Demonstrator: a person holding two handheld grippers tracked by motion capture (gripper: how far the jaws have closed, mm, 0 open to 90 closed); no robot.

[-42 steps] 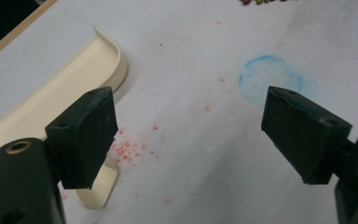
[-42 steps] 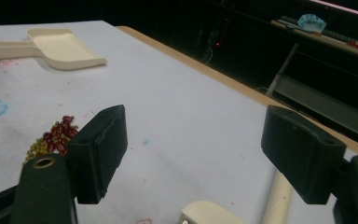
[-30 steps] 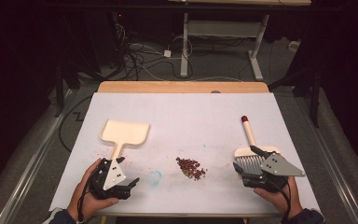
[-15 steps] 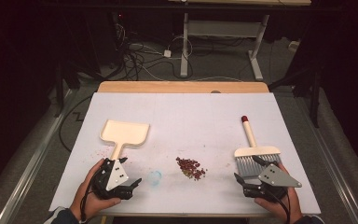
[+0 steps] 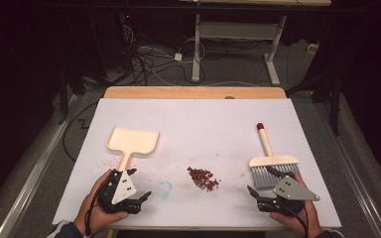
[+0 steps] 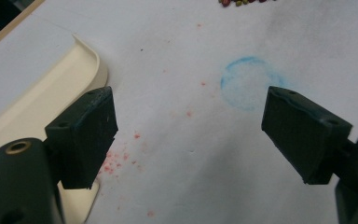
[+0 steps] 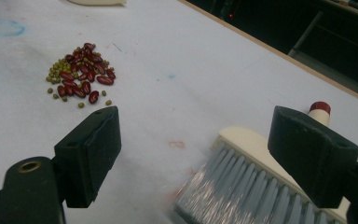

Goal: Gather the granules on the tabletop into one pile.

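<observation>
Both hands come in from the near edge of the bench, each wrapped around a gripper and held low over its surface. The left hand [image 5: 95,204] grasps the left gripper [image 5: 140,186] from behind, its grey three-cornered plate facing up; the nose points forward and toward the right. Its two black fingers [image 6: 85,135] stand wide apart with nothing between them. The right hand [image 5: 297,219] holds the right gripper [image 5: 260,182] likewise, plate up, nose angled forward and toward the left. Its fingers [image 7: 91,154] are also spread wide and hold nothing. The two grippers sit well apart.
</observation>
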